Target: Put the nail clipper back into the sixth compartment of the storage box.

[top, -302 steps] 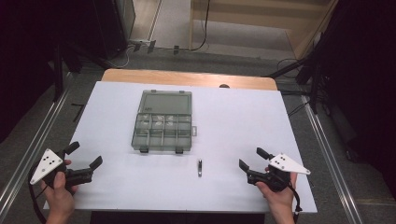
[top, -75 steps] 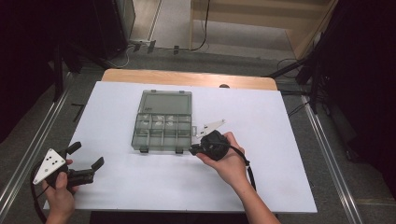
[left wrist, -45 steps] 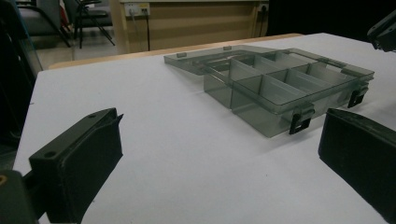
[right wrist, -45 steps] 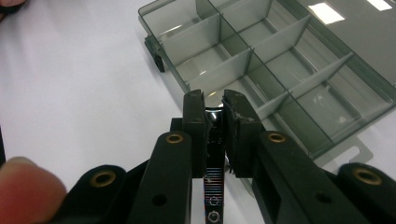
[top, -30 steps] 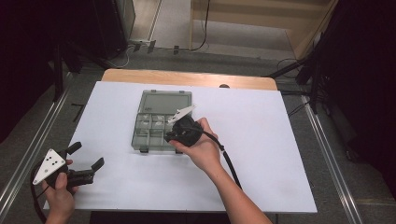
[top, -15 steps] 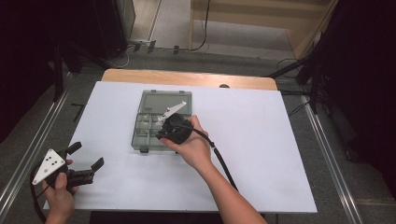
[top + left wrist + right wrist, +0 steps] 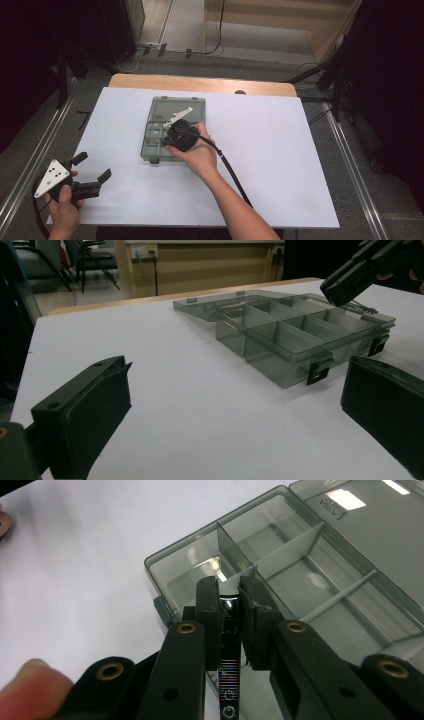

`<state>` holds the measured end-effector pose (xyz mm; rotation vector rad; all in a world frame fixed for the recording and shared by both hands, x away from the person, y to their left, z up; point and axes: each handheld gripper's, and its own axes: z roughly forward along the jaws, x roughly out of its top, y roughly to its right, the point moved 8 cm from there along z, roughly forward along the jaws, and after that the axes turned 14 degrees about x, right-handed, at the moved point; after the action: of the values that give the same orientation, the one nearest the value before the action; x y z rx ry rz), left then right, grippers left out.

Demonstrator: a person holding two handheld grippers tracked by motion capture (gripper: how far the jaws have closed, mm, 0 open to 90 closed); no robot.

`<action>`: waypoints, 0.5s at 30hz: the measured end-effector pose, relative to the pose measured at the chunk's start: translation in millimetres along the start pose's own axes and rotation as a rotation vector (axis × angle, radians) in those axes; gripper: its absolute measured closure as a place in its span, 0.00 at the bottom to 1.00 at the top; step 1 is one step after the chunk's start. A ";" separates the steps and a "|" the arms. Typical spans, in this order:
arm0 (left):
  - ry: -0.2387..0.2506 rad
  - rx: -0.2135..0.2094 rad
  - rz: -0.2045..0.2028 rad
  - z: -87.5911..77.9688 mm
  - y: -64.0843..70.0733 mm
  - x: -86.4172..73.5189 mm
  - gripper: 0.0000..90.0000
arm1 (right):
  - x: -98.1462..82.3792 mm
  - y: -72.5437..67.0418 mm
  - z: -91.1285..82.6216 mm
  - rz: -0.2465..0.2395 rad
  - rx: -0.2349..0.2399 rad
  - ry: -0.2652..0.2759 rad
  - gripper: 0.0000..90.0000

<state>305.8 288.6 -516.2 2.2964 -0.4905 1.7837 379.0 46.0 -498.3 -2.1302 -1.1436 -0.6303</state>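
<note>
Carried from the tabletop (image 7: 280, 150), the small silver metal clip (image 7: 228, 630) sits clamped in the right gripper (image 7: 230, 597), poised above the smoky transparent plastic compartment box (image 7: 300, 565); release remains.

Smoky grey see-through box (image 7: 172, 131), white table (image 7: 280, 150), black jaws, shiny silver clip (image 7: 229, 630).

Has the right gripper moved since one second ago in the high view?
Yes. The right gripper has shifted left over the compartment box, toward its front-left compartments.
</note>
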 end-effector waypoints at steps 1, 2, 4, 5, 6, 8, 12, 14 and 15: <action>0.000 0.000 -0.001 0.0 0.0 0.0 0.00 | 1.0 0.2 1.6 0.006 -0.001 0.004 0.90; 0.000 -0.001 -0.002 0.0 0.0 0.1 0.00 | 3.0 1.6 4.5 0.011 -0.008 0.009 0.90; 0.001 -0.001 -0.002 0.0 0.0 0.1 0.00 | 3.9 1.7 6.2 0.018 -0.004 0.013 0.90; 0.001 -0.001 -0.002 0.0 0.0 0.1 0.00 | 4.8 1.8 8.0 0.026 0.002 0.017 0.90; 0.001 -0.001 -0.003 -0.1 0.0 0.0 0.00 | 5.5 2.8 9.6 0.023 0.004 0.019 0.90; 0.002 -0.001 -0.004 -0.1 -0.2 0.1 0.00 | 6.9 3.6 12.6 0.041 0.003 0.025 0.90; 0.003 -0.002 -0.004 -0.2 -0.2 0.2 0.00 | 8.9 6.5 17.8 0.073 -0.002 0.047 0.90; 0.003 -0.003 -0.004 -0.2 -0.2 0.2 0.00 | 8.9 7.7 20.0 0.088 -0.003 0.053 0.90; 0.003 -0.003 -0.004 -0.2 -0.2 0.2 0.00 | 9.0 8.7 21.1 0.100 -0.011 0.060 0.90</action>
<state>305.8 288.8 -516.0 2.2912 -0.4876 1.7831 393.5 62.5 -509.4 -2.1485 -0.9968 -0.6510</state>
